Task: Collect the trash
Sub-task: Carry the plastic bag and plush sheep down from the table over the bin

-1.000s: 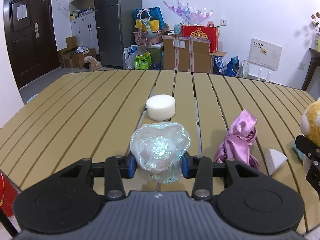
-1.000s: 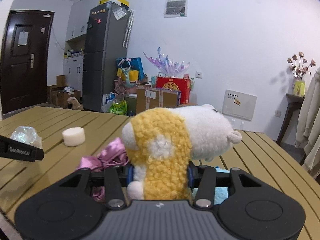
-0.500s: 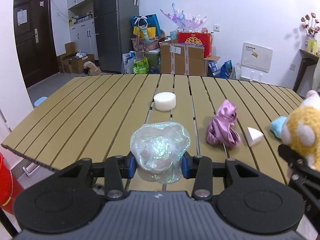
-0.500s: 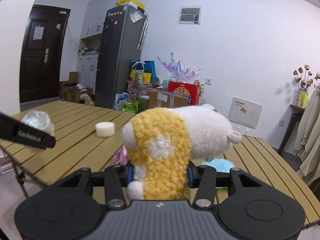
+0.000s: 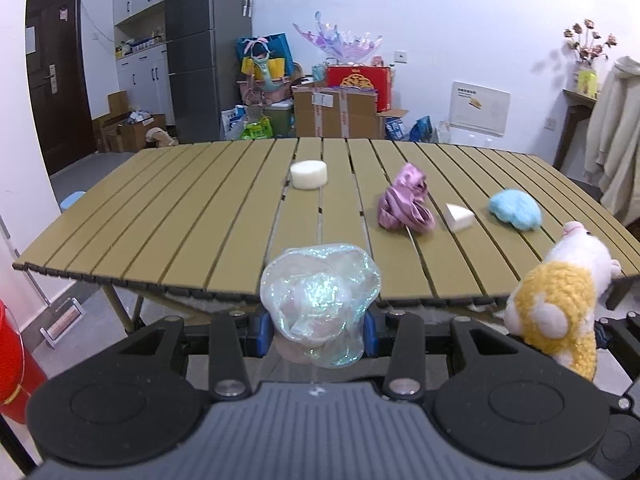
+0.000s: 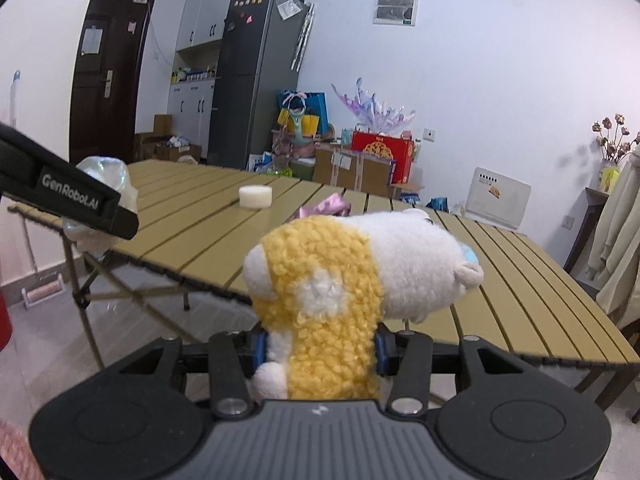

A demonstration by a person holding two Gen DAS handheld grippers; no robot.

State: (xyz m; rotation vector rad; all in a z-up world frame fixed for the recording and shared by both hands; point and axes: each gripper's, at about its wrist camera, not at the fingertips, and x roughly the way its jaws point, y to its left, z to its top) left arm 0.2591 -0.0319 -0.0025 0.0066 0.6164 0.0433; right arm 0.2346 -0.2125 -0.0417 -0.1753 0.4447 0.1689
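Note:
My left gripper [image 5: 314,334] is shut on a crumpled iridescent plastic wrapper [image 5: 320,300], held off the near edge of the slatted table [image 5: 180,220]. My right gripper [image 6: 320,350] is shut on a yellow and white plush toy [image 6: 340,280], also held off the near edge; the toy [image 5: 560,300] shows at the right of the left wrist view. On the table lie a white foam disc [image 5: 308,174], a pink satin cloth [image 5: 404,200], a white foam wedge [image 5: 459,217] and a blue fluffy piece [image 5: 515,210]. The left gripper's arm [image 6: 68,196] and wrapper [image 6: 106,176] show at the left of the right wrist view.
A red bin [image 5: 12,360] stands on the floor at the far left. Boxes and bags [image 5: 336,112] are piled by the far wall next to a grey fridge [image 5: 206,60]. A coat [image 5: 612,140] hangs at the right. Folding legs [image 6: 120,300] support the table.
Both grippers have drawn back from over the table to beyond its near edge, carrying the wrapper and the plush toy. The table's objects now look farther away.

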